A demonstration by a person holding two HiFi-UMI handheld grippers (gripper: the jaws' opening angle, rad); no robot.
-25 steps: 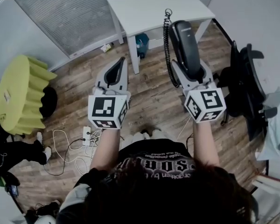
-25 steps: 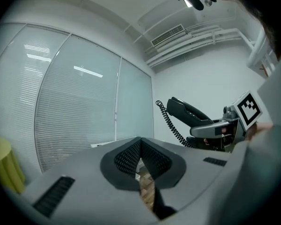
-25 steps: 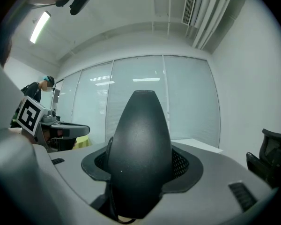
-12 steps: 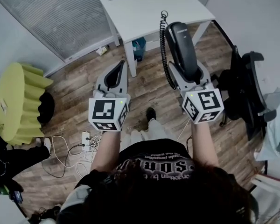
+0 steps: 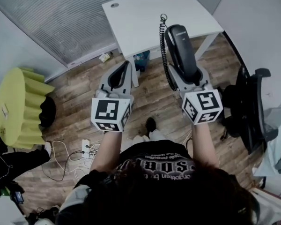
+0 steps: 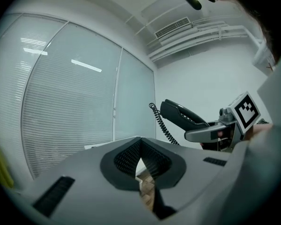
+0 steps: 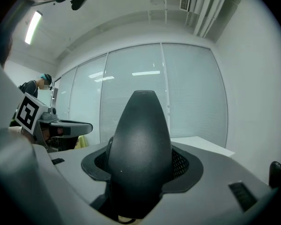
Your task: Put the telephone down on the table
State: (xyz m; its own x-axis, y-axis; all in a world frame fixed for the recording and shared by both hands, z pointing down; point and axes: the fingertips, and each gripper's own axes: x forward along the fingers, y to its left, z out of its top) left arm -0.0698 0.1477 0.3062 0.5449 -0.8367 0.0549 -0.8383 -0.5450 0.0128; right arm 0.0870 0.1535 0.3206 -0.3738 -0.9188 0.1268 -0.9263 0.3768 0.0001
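Room: We look down on a brown wood floor (image 5: 150, 97). A white table (image 5: 145, 13) stands ahead of us, next to a glass wall with blinds (image 5: 70, 18).
Telephone: We hold the black telephone (image 5: 180, 46) up in the air. It is not lying on the table. From the head view its top end shows in front of the table's near edge.
Right claw: The right gripper (image 5: 185, 71) has its jaws closed tight on the lower part of the telephone. The top part sticks out past the jaws.
Left claw: The left gripper (image 5: 127, 63) has its jaw tips pressed together, with nothing between them.
Cord: A curly cord (image 5: 165, 50) hangs down from the telephone's far end. Its lower end goes behind the right gripper, so we cannot see where it leads.
Hidden: The bottom of the telephone is tucked inside the jaws. A black chair (image 5: 246, 107) is cut off at the right side.
Bin: A small blue bin (image 5: 142, 59) sits under the table. We cannot see what is in it.
Floor things: A yellow-green stool (image 5: 16, 102) stands far to our left. A white plug strip (image 5: 86, 136) lies near our feet with wires around it.
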